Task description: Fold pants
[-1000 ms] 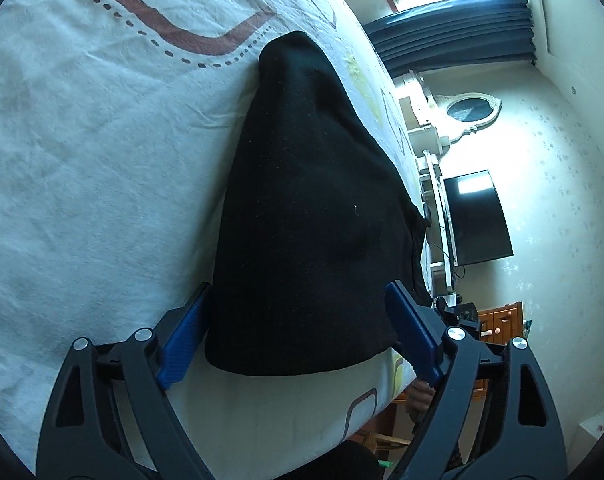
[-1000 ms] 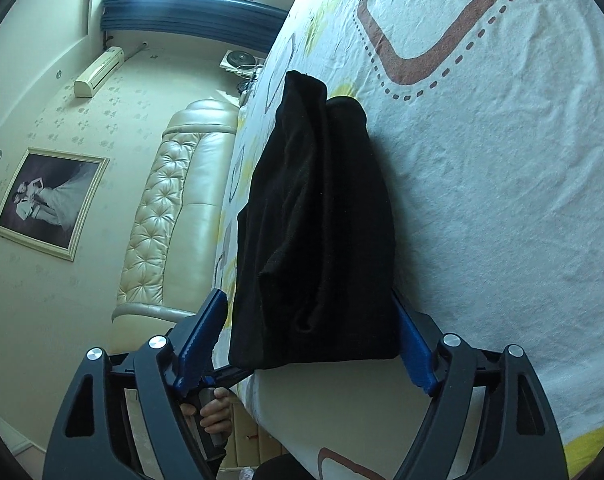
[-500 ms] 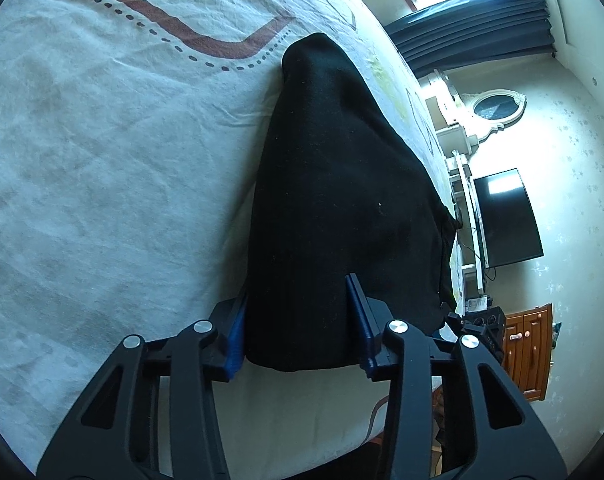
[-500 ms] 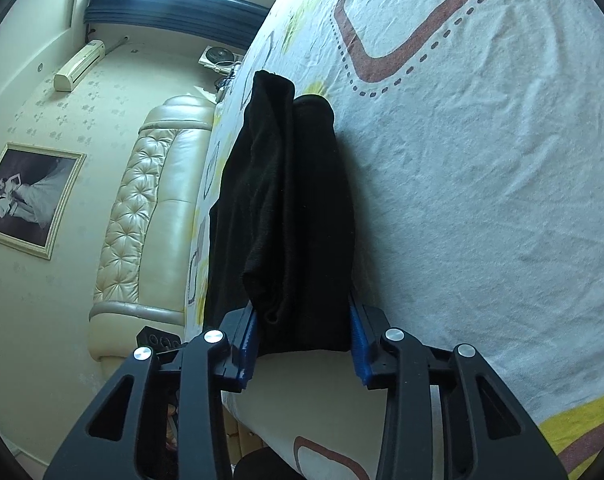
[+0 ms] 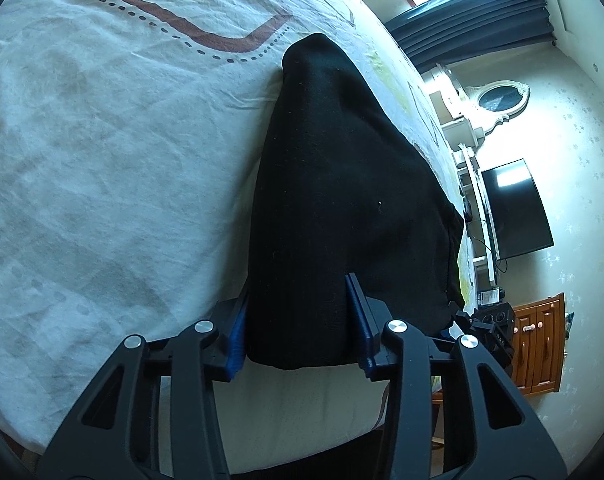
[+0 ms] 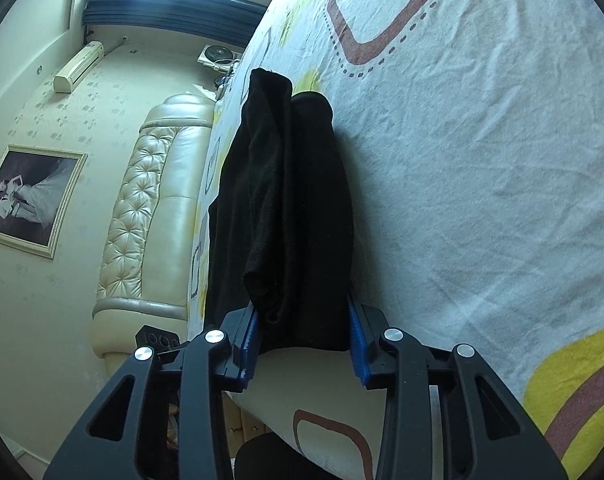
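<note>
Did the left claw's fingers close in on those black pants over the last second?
Yes. The left gripper fingers moved inward from wide open and now squeeze the black pants lying on the bedsheet.

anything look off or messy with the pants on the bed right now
Slightly: in the right wrist view the black pants are unevenly stacked, an upper layer bunched and offset from the lower one. Nothing looks damaged.

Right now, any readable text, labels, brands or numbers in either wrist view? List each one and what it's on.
No text reads cleanly in either view.
Too small to read: the white sticker on the shelving below the TV.
Blurred: pale lettering on the black housing past the bed edge.
Blurred, possibly digits: marks on the black box near the headboard.
No text: the black pants and the bed sheet, which has a pattern only.
</note>
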{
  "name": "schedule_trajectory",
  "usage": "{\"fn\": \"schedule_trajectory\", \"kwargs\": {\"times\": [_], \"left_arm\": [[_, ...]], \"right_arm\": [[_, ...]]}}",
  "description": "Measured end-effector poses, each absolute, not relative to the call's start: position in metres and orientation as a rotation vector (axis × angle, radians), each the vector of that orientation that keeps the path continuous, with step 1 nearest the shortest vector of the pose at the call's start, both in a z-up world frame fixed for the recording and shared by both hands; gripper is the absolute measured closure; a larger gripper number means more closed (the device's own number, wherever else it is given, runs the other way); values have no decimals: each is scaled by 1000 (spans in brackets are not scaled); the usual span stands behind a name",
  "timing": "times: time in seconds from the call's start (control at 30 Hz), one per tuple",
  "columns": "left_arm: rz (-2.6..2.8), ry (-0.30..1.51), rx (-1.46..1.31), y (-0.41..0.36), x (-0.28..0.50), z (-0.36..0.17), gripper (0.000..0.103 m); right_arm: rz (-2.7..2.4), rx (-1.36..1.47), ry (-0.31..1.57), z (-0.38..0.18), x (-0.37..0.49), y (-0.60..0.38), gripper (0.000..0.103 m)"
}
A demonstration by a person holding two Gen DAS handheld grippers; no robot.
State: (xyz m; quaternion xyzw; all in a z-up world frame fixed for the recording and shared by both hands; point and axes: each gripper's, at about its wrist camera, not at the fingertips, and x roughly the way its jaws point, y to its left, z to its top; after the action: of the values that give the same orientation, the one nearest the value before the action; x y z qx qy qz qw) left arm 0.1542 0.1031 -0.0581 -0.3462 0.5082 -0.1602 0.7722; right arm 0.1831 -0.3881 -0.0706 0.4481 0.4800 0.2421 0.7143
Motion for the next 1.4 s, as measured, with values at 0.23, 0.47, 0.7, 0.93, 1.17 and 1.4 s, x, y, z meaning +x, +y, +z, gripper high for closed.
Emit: {"fn": "schedule_trajectory", "kwargs": {"times": [0.23, 0.47, 0.7, 0.93, 1.17, 1.4], "left_arm": [[-350, 1106, -744, 105, 153, -59, 62], [-354, 1109, -742, 106, 154, -58, 61], [-356, 1113, -744, 106, 155, -58, 61], [-357, 1115, -739, 105, 154, -58, 61], [-358, 1117, -739, 106, 152, -59, 61], [-358, 1118, -740, 107, 152, -60, 61]], "right_arm": [[539, 991, 1073, -71, 176, -390, 65], [545, 986, 1082, -70, 175, -393, 65], [548, 984, 1089, -70, 174, -395, 65], [549, 983, 1092, -69, 173, -395, 65], [551, 979, 1096, -69, 172, -396, 65], [554, 980, 1101, -72, 170, -400, 65]]}}
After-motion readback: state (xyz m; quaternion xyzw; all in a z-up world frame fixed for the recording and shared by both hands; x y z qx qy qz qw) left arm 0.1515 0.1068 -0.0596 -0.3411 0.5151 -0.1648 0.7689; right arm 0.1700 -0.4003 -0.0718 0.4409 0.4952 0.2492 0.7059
